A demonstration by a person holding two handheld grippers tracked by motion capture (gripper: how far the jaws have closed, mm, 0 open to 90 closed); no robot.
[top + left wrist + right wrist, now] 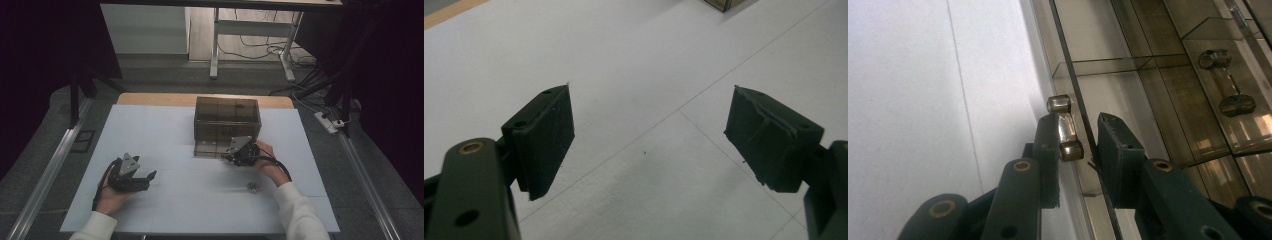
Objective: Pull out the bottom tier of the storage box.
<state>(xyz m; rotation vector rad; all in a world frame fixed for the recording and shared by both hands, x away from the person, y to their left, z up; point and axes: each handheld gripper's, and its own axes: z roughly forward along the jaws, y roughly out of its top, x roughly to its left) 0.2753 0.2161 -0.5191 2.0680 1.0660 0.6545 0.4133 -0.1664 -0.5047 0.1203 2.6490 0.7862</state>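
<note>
Box: a smoked, see-through plastic case (227,120) stands at the middle of the white table (150,145), toward its far edge, with a door panel (1083,125) at its front side, facing me.
Inside: I see shelf dividers through the walls, and in the right gripper view a second metal handle (1226,82), or a reflection of one; I cannot tell which.
Handle: a small metal bar pull (1064,127) with two knobs is fixed on the door's outer face; this is the place to take hold.
Right tongs: my right gripper (1078,145) is at the box front, jaws nearly closed, one on the pull's outer side and one behind the door panel, so they straddle pull and panel together; whether they already pinch I cannot tell.
Left tongs: my left gripper (649,135) rests low over bare table, well apart from the box, jaws spread wide and holding nothing.
Loose bit: a small object (252,187) lies on the table near my right forearm; too small to name.
Handling, my judgement: the case looks light, stiff and brittle, with slick walls, and could slide if I tug hard.
Grip advice: I judge the polished pull slippery, so I squeeze squarely across its bar, between the knobs, and pull gently.
Spare hand: the left gripper could brace the box's side if it creeps.
</note>
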